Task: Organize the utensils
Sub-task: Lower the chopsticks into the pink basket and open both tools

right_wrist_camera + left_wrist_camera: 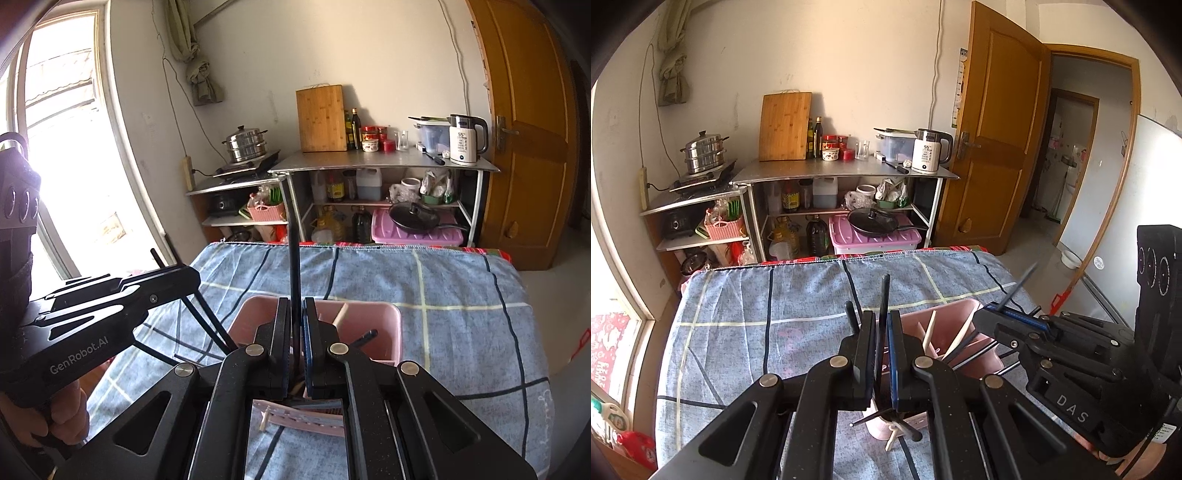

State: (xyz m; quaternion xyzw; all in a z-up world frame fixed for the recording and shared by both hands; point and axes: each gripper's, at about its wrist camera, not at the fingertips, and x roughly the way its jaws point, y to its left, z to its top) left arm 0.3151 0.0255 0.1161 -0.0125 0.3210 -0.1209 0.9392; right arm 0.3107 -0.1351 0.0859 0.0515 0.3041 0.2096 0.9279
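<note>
A pink utensil holder (945, 314) (384, 325) stands on the blue checked cloth, with pale wooden sticks (929, 334) and dark utensils in it. My left gripper (882, 317) is shut on a black chopstick (884, 295) that points upward, just left of the holder. My right gripper (295, 306) is shut on another black chopstick (294, 258), upright over the holder's near edge. In the left wrist view the right gripper (1008, 314) sits over the holder's right side. In the right wrist view the left gripper (184, 277) holds black sticks (207, 317) to the left.
The cloth-covered table (757, 295) (461, 295) stretches ahead to its far edge. Beyond stand a metal shelf unit (846, 173) with a kettle (929, 151), cutting board and bottles, and a wooden door (993, 129) at right. A window (66, 147) is at left.
</note>
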